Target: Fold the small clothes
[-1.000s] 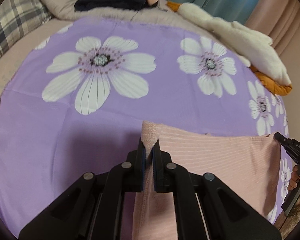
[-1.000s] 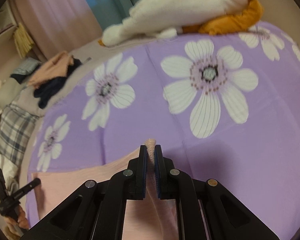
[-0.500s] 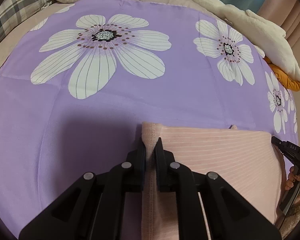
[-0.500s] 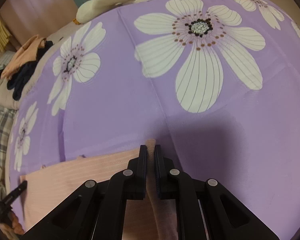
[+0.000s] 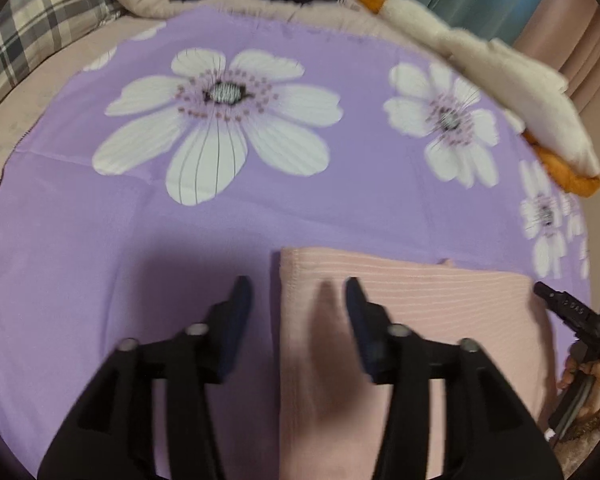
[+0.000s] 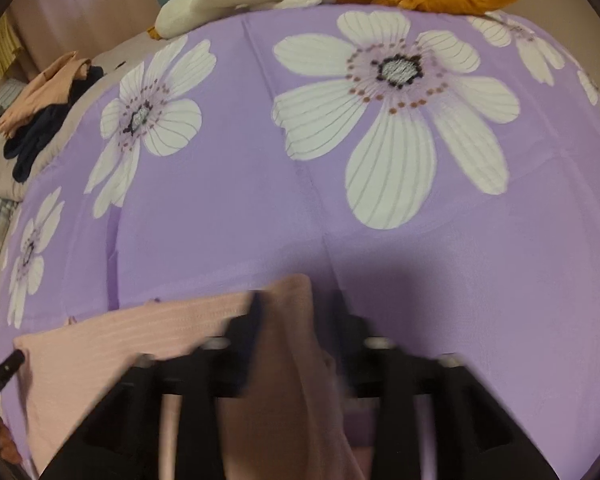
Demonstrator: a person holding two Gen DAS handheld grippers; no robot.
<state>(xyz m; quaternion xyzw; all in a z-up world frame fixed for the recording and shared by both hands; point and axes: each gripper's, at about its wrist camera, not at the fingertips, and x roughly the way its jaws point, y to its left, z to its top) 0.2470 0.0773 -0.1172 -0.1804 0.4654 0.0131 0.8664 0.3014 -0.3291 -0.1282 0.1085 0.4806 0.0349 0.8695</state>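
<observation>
Purple floral sheet (image 5: pixel 100 260) covers the bed; the pink garment (image 5: pixel 420 320) lies folded flat just under both tongs. Left tongs (image 5: pixel 296 292) and right tongs (image 6: pixel 296 308) have just been opening, gripping nothing (one fold laid). Further folds likely remain.

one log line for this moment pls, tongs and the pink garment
step: fold released | left tongs: just opened, off cloth | right tongs: just opened, corner between, unpinched | pink garment: folded on purple floral sheet
</observation>
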